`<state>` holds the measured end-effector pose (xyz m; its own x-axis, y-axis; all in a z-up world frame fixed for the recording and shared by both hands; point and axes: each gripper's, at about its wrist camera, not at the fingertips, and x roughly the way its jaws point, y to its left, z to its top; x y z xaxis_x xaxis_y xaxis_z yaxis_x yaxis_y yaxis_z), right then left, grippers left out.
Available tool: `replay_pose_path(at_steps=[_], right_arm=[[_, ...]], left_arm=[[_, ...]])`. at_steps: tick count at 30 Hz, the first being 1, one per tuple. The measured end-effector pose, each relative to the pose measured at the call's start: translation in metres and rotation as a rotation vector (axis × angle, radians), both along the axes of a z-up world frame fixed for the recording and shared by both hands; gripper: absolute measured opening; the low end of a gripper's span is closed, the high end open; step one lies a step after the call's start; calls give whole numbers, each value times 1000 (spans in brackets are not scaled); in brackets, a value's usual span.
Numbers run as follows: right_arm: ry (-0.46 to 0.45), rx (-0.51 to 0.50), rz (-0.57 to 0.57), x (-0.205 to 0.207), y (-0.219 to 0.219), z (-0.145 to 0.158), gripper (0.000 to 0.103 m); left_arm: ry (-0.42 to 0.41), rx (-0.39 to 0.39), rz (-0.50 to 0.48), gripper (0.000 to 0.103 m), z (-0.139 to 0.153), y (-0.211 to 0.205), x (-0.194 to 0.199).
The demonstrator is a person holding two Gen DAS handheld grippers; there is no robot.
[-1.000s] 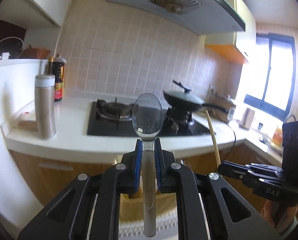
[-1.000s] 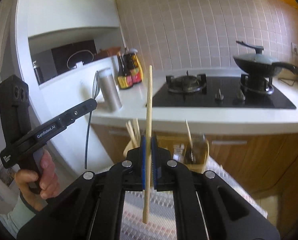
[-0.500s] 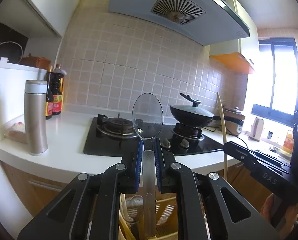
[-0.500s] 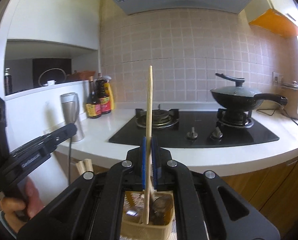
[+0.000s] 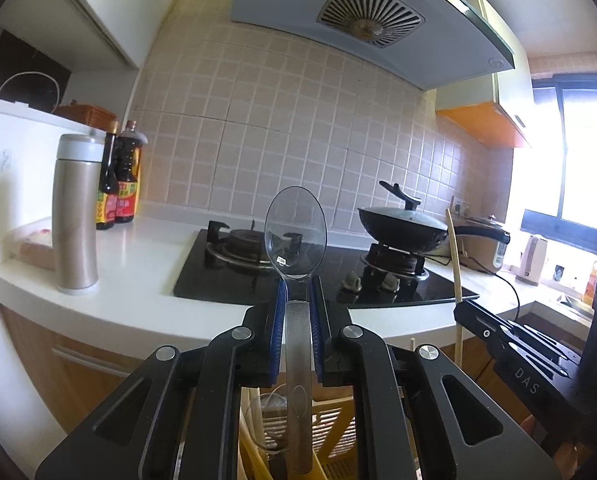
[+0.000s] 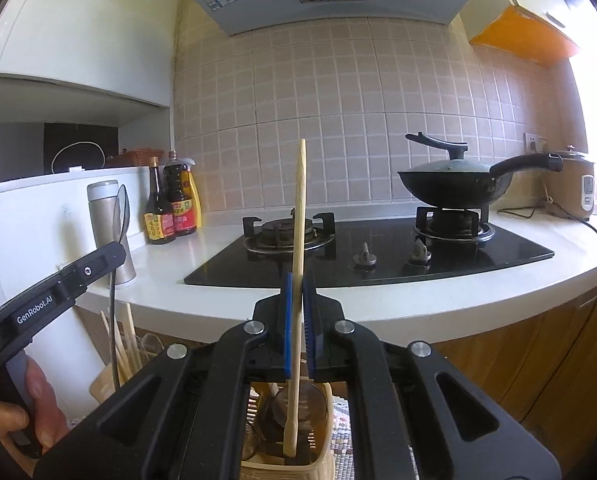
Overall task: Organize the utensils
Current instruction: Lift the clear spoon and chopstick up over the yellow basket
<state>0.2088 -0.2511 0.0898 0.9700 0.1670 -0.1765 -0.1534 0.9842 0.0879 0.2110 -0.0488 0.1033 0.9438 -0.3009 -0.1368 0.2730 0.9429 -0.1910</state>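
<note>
My left gripper [image 5: 297, 300] is shut on a clear plastic spoon [image 5: 295, 232], held upright with its bowl up and its handle pointing down over a tan utensil holder [image 5: 330, 424]. My right gripper [image 6: 297, 292] is shut on a wooden chopstick [image 6: 299, 208], also upright, its lower end just above the holder [image 6: 282, 468]. The left gripper also shows in the right wrist view [image 6: 116, 250] with the spoon [image 6: 121, 210]. The right gripper shows in the left wrist view [image 5: 464, 308] with the chopstick [image 5: 454, 252]. Wooden utensils [image 6: 126, 344] stand in the holder.
A white counter [image 5: 138, 280] carries a black gas hob [image 5: 274, 268], a lidded wok [image 5: 402, 228], a steel flask [image 5: 74, 212] and sauce bottles [image 5: 120, 184]. A rice cooker [image 6: 578, 188] stands at the right. A patterned mat [image 6: 342, 432] lies below the holder.
Both grippers tilted up to level and lowered slightly toward the holder, still holding the spoon and chopstick. The holder now sits directly under both.
</note>
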Motion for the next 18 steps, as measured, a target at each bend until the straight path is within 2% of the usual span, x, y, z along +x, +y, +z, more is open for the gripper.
replay_pose_path(at_steps=[9,18], right_arm=[[-9,11,11,-4,-1,-8,4],[0,65,44,-18,-12,-8,4]], left_arm=[[6,-7,-4,10,-12,4,-2],[3,-17,-7,10,-15,6,-5]])
